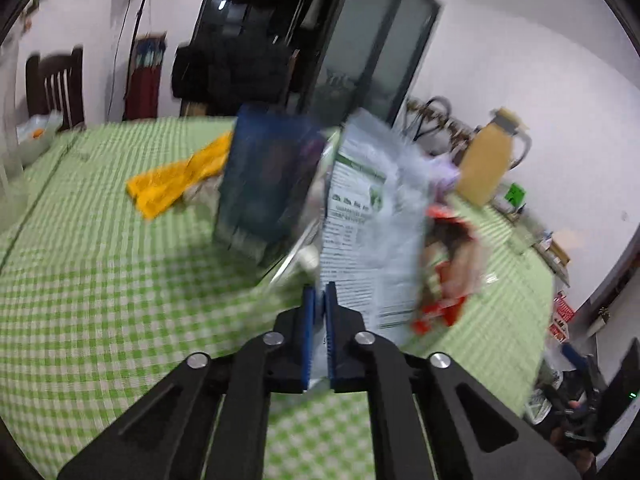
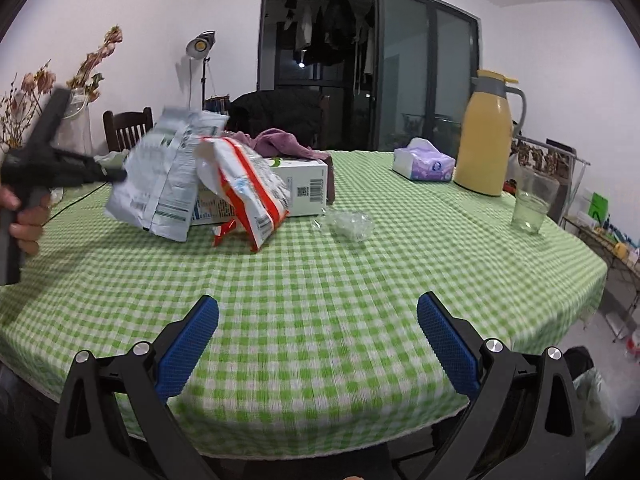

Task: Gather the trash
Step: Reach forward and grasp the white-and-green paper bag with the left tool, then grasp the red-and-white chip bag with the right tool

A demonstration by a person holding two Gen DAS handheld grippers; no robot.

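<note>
Big table with a green-and-white checked cloth (image 2: pixel 320 280). Sitting on it: a yellow thermos jug (image 2: pixel 486 140), a tissue pack (image 2: pixel 423 162), a glass (image 2: pixel 532 202), a white box (image 2: pixel 298 188) with a red-and-white wrapper (image 2: pixel 248 188) leaning on it, some crumpled clear plastic (image 2: pixel 350 224), and a yellow wrapper (image 1: pixel 176 182).

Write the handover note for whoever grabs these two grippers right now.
Left gripper: shut on the white printed bag, lifted off the green checked table.
Right gripper: open, empty, hovering over the near table edge.
On the table: red-and-white wrapper leaning on the white box, crumpled clear plastic beside it.
Done: one bag gripped. Nothing seen binned.
Left: bin the bag, then collect the wrapper and clear plastic. Thermos, glass and tissues look like keepers.
</note>
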